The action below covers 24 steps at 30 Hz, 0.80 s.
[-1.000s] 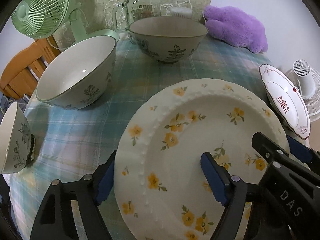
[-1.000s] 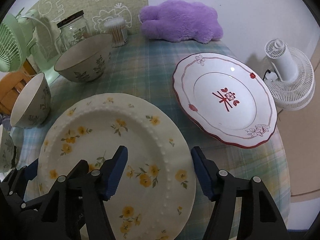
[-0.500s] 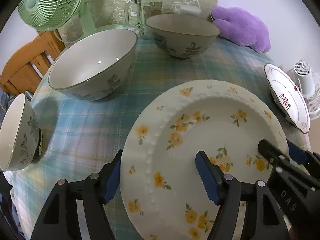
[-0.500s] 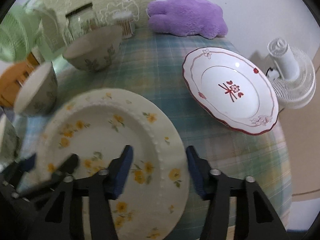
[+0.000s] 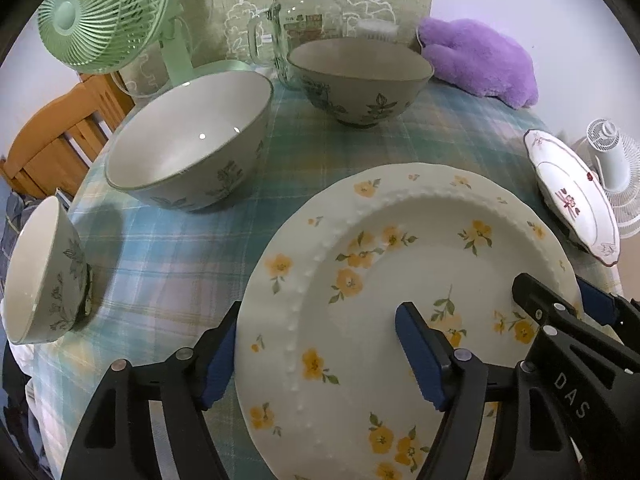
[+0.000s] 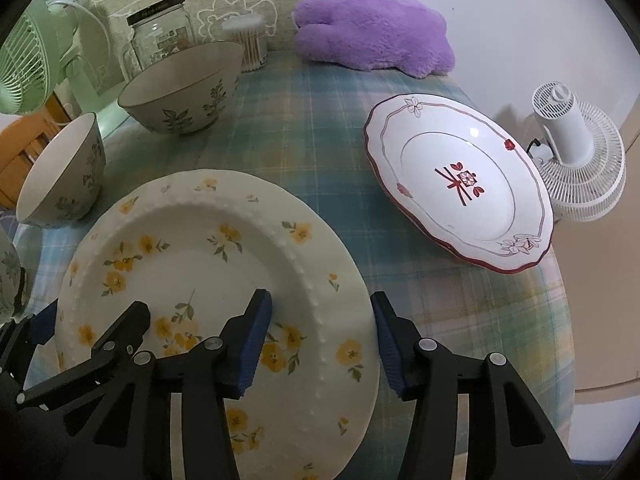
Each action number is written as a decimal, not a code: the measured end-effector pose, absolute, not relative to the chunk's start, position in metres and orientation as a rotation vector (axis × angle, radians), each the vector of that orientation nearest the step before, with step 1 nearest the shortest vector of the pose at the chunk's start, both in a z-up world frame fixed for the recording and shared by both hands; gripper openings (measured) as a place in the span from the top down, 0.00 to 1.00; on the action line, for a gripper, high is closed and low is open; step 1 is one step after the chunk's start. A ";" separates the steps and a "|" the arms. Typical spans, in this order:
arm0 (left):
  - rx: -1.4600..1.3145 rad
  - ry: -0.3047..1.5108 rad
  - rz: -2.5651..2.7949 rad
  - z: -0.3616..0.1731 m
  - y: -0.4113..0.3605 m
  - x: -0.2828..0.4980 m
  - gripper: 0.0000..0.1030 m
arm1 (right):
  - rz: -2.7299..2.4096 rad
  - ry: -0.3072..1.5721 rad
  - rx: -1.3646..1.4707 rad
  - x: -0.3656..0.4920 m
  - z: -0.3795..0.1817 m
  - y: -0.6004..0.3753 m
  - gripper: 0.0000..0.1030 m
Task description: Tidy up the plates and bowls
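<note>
We're straddling the yellow-flower plate (image 5: 404, 280) from both sides: left gripper (image 5: 316, 352) has one pad outside the plate's left rim and one over its well, right gripper (image 6: 320, 340) has one pad over the well and one just outside the right rim. Both are spread and both are opening a bit right now; the rim sits between the pads, but we're not seeing a firm pinch on either side. The plate is resting on the checked tablecloth (image 5: 168, 256), nearest us. The red-trim plate (image 6: 460, 184) is lying off to its right, apart. Three leaf-print bowls are sitting to its left and behind: near bowl (image 5: 44, 272), middle bowl (image 5: 188, 148), far bowl (image 5: 360, 80). Our read: we're at the grasp step for the flower plate, not lifted yet. Next move needs both jaws closing on the rim, an even lift, then stacking with the red-trim plate.
</note>
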<state>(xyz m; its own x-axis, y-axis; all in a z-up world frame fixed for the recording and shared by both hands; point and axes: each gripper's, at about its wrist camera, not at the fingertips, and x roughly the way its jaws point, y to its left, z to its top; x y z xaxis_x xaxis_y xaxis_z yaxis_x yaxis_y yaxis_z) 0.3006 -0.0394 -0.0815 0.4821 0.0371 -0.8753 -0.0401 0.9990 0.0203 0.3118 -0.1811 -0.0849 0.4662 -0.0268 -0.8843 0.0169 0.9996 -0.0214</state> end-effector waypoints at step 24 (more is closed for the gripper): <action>0.046 0.960 -0.108 -0.009 -0.034 0.204 0.28 | -0.166 1.029 0.044 0.204 -0.012 -0.181 0.46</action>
<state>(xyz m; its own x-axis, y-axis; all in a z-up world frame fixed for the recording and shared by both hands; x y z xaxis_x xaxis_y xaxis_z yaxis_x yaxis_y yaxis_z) 0.2037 -0.0344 -0.0092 0.5684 -0.0717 -0.8196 0.1126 0.9936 -0.0089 0.2036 -0.1809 -0.0118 0.5041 -0.1167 -0.8557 0.1583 0.9865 -0.0412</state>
